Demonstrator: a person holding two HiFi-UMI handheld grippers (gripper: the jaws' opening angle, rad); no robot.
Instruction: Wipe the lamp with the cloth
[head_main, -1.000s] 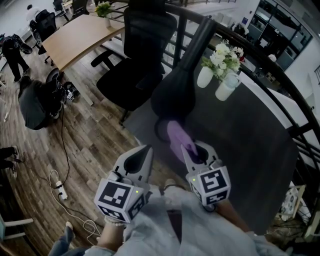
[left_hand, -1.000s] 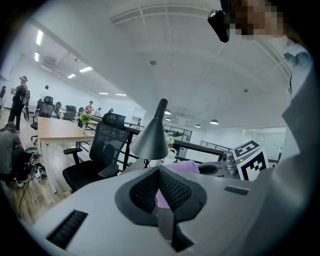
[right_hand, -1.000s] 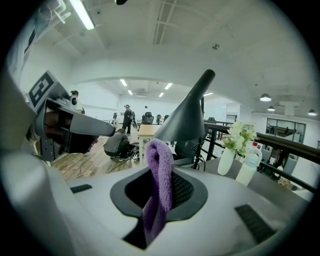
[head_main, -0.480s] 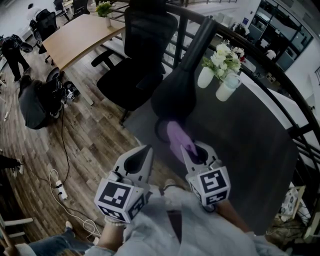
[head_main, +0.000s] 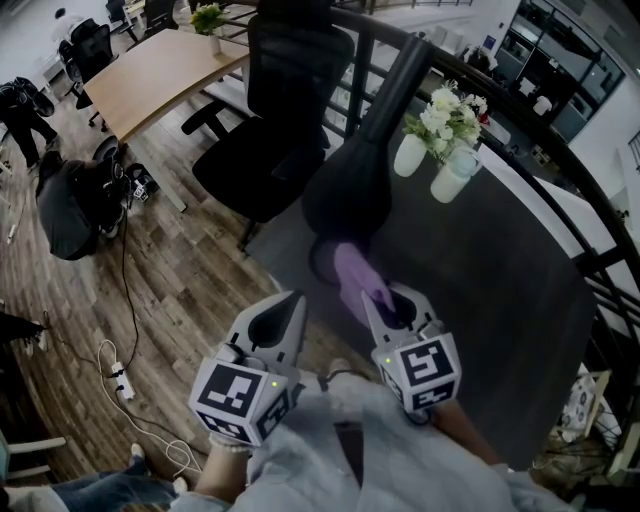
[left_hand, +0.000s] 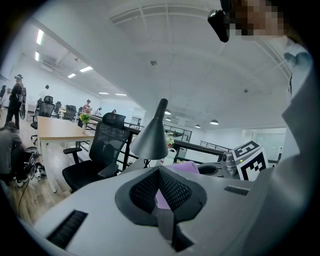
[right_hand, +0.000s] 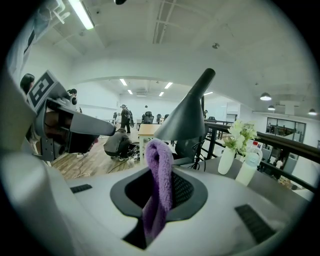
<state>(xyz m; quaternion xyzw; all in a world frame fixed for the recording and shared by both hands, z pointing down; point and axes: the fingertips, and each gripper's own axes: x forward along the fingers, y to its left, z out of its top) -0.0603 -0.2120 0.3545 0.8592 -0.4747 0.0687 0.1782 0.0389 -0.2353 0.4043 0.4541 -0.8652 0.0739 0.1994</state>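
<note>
The black lamp (head_main: 346, 196) stands on the dark table (head_main: 500, 290), its cone shade facing down and its neck slanting up to the right. My right gripper (head_main: 383, 297) is shut on a purple cloth (head_main: 354, 272), which sticks out forward toward the lamp's base. In the right gripper view the cloth (right_hand: 159, 182) hangs folded from the jaws, with the lamp (right_hand: 186, 117) just beyond. My left gripper (head_main: 288, 305) is level with the right one to the left of the table's edge, shut and holding nothing. The left gripper view shows the lamp (left_hand: 150, 138) ahead.
Two white vases with flowers (head_main: 442, 128) and a bottle stand behind the lamp. A black office chair (head_main: 268, 130) is left of the table, with a railing (head_main: 560, 150) behind. Cables (head_main: 120, 385) lie on the wooden floor, and a wooden desk (head_main: 160, 70) stands far left.
The grippers, cloth and lamp have not moved. Only people in the far left background have shifted.
</note>
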